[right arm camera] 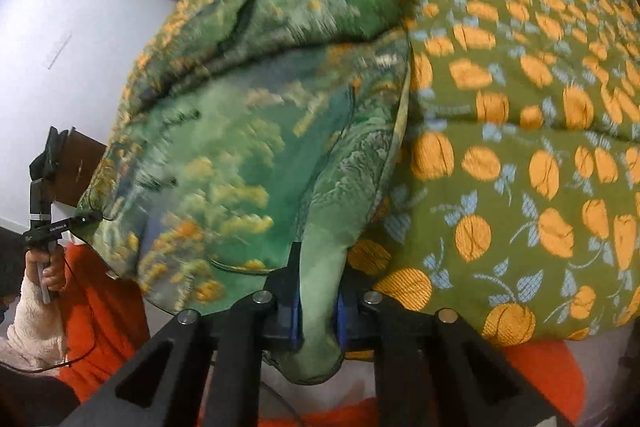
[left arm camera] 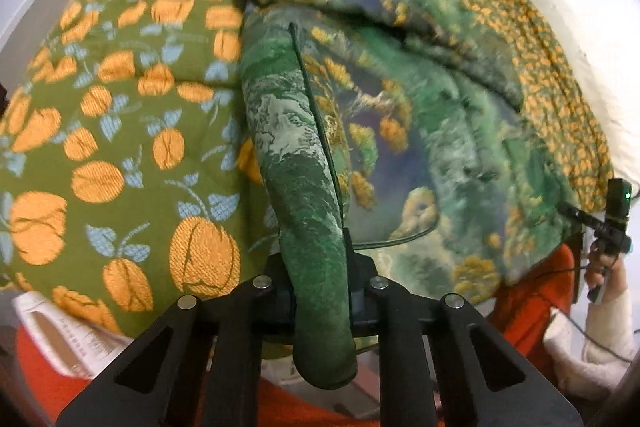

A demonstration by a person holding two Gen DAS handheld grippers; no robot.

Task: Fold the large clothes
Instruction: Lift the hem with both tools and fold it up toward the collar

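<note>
Left gripper (left arm camera: pixel 320 297) and right gripper (right arm camera: pixel 318 311) each pinch the green garment's (left arm camera: pixel 400 131) near edge. Best lift both evenly, keeping that edge taut.

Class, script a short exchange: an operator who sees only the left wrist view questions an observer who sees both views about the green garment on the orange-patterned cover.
Operator: My left gripper pinches a dark fold of the green garment. Does the right gripper grip it too?
Observer: Yes, the right gripper is shut on a pale green fold at the garment's near edge.
Operator: What colour are its pads?
Observer: Its pads are blue, pressed against that fold.
</note>
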